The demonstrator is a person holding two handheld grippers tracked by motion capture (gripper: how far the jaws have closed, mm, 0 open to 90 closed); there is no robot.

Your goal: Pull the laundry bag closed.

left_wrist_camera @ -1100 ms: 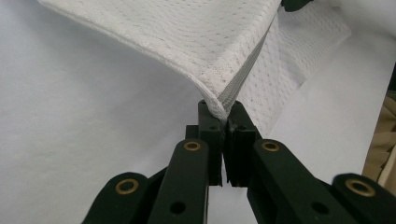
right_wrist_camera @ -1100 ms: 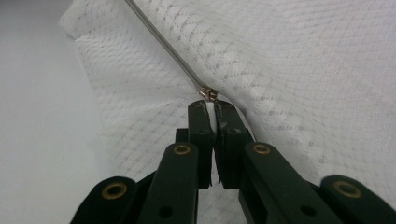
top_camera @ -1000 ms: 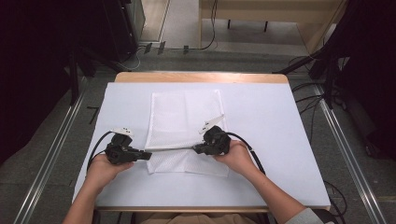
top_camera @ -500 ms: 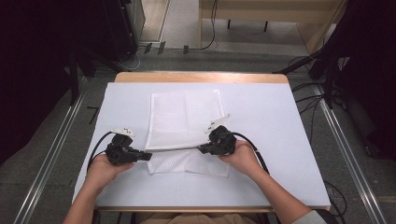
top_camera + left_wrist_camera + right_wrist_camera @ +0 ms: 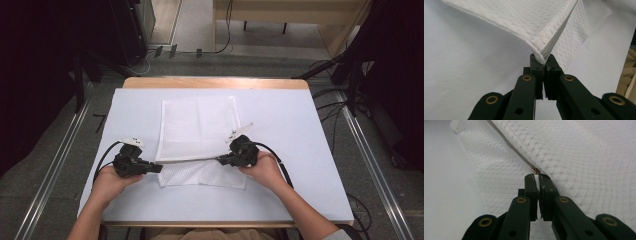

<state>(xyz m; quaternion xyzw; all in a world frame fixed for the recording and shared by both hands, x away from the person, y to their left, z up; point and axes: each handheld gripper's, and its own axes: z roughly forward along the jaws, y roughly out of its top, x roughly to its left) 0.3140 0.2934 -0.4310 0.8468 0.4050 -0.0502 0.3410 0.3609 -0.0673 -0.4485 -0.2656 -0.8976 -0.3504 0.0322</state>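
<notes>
A white, dimpled mesh fabric bag with a grey zipper edge lies on the smooth pale surface. The left gripper pinches its corner seam; the right gripper is clamped at the zipper's metal end.

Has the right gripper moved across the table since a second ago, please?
Yes. The right gripper, shut on the white mesh bag, has shifted slightly rightward, toward the table's right edge.

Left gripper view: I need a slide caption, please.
Tongs shut on the zipper end of a white mesh bag, lifting its corner off the white table.
</notes>
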